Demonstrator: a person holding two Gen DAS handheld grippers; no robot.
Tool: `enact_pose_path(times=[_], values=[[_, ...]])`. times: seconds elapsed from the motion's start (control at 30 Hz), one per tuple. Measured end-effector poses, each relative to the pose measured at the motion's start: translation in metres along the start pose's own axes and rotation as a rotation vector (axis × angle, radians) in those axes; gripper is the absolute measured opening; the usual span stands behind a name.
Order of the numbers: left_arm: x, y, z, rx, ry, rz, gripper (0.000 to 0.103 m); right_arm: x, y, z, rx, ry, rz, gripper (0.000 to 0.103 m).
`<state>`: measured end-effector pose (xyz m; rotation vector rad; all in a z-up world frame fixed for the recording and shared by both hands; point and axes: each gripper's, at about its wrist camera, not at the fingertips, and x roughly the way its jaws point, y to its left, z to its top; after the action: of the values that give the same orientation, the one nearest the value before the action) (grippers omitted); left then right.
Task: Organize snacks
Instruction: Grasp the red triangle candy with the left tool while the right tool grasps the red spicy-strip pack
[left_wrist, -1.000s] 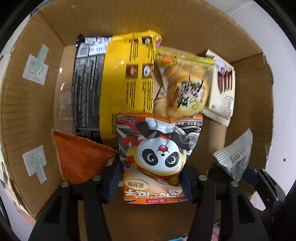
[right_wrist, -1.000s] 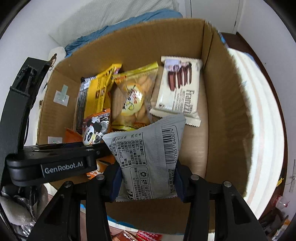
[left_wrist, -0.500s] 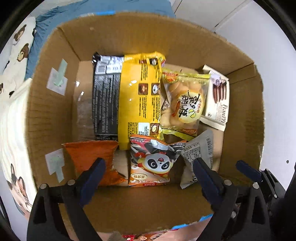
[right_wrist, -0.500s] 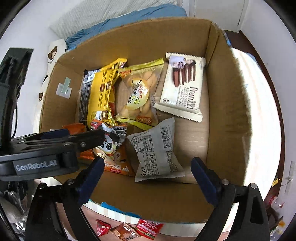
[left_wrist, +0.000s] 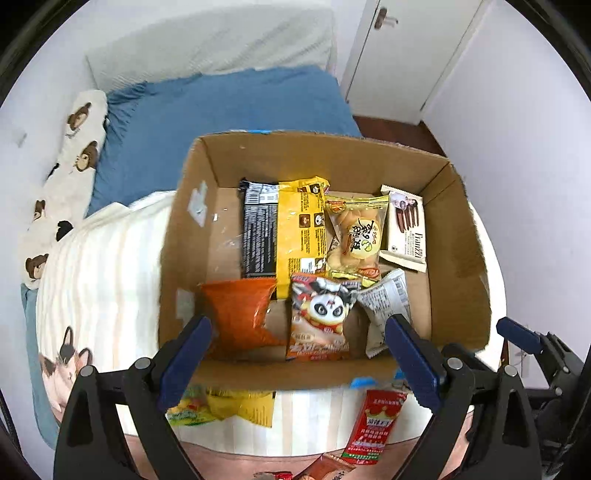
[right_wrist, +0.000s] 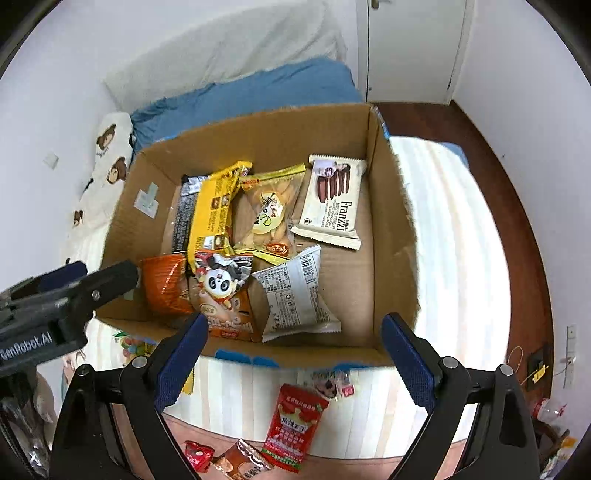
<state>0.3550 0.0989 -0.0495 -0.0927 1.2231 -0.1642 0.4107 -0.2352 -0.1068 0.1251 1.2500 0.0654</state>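
Note:
An open cardboard box holds several snack packets. The panda packet and the grey packet lie at its near side, next to an orange packet. A yellow packet, a bun packet and a white Franzzi packet lie further back. My left gripper is open and empty above the box's near wall. My right gripper is open and empty above that wall too.
Loose packets lie on the striped blanket in front of the box: a red packet, a yellow packet and small sweets. A blue bed sheet lies behind the box. Walls and a door stand beyond.
Both grippers opened, letting go of the panda packet and the grey packet in the box, then pulled back and up out of the box.

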Motion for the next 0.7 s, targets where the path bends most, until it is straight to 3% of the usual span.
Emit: enact_pose_path(times=[0.43,0.7], values=[[-0.065,0.004,-0.062,0.039,-0.183,0.060,0.096,-0.078,0.022,-0.051,-0.044,-0.194,-0.029,0.097],[-0.091,0.000,-0.092,0.052,-0.228,0.069,0.096,-0.103,0.027,-0.077,-0.031,-0.224,0.007,0.097]])
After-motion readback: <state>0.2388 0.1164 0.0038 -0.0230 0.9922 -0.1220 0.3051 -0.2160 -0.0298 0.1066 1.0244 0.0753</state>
